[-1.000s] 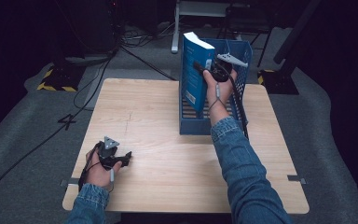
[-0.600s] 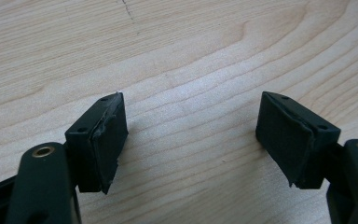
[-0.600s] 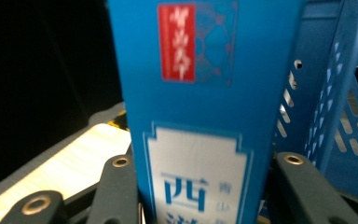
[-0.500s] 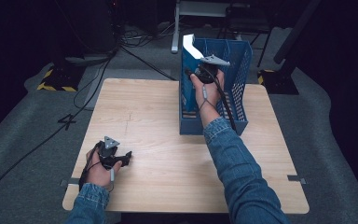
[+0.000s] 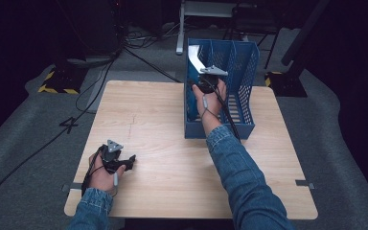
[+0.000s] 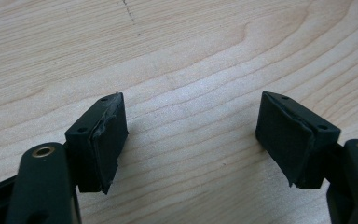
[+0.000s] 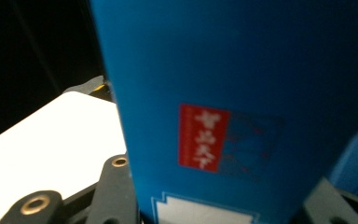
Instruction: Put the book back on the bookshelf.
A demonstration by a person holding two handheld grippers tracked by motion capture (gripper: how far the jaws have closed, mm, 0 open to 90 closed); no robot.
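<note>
A blue book (image 5: 192, 72) is being gripped tight by the right gripper (image 5: 202, 84), jaws clamped on its cover, and it's being held inside the blue rack (image 5: 245, 91) at the table's (image 5: 163, 124) 1 o'clock corner. The right arm is being stretched out forward, wrist raised over the rack. At 7 o'clock the left gripper (image 5: 124, 162) is being rested on the wood, jaws wide apart with nothing between.

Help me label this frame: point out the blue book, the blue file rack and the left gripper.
blue book (image 7: 242, 74), right gripper view, on its cover.
blue file rack (image 5: 219, 130), high view, on its front wall.
left gripper (image 6: 191, 135), left gripper view, midway between its open jaws.
</note>
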